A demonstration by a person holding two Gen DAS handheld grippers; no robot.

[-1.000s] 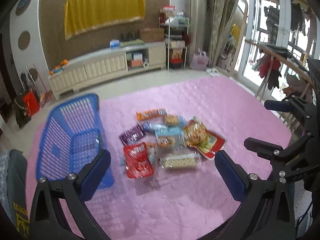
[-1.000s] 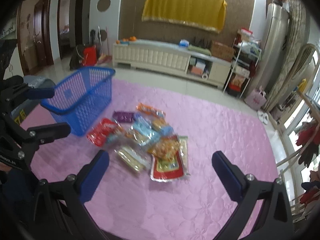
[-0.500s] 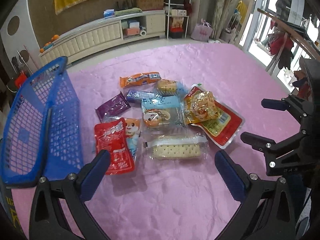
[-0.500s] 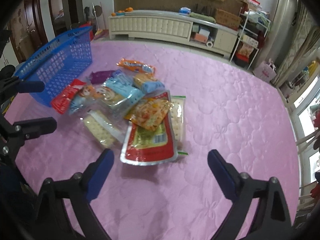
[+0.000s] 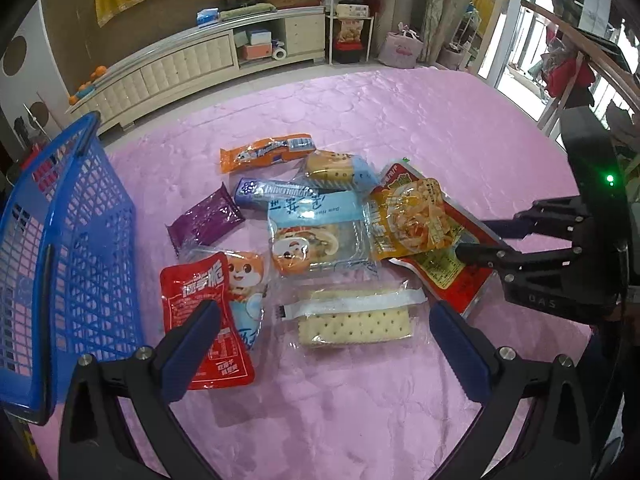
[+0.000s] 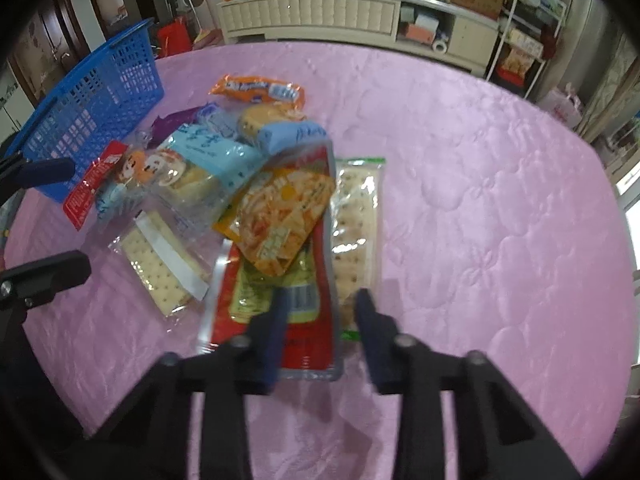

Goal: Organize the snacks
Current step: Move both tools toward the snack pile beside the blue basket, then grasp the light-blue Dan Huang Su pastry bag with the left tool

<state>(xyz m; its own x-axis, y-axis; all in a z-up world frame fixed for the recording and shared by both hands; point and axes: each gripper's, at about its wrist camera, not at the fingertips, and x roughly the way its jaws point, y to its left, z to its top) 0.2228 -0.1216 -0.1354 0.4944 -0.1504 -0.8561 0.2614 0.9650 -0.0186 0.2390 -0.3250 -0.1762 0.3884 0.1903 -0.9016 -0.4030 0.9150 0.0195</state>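
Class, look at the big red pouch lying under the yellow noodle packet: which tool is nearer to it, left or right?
Right. The right tool is closing over the red pouch, its near end between the fingers. The left tool hangs open over the cracker pack, beside the pouch.

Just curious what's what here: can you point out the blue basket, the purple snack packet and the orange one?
blue basket (image 5: 96,240), left wrist view, mesh side wall.
purple snack packet (image 5: 206,220), left wrist view, wrapper middle.
orange snack packet (image 5: 266,151), left wrist view, wrapper middle.

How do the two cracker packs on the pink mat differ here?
The banded cracker pack has a white strip across it and lies free of the pile; the green-edged cracker pack has no strip and lies half under the red pouch, beside the right tongs. Both are clear wrappers.
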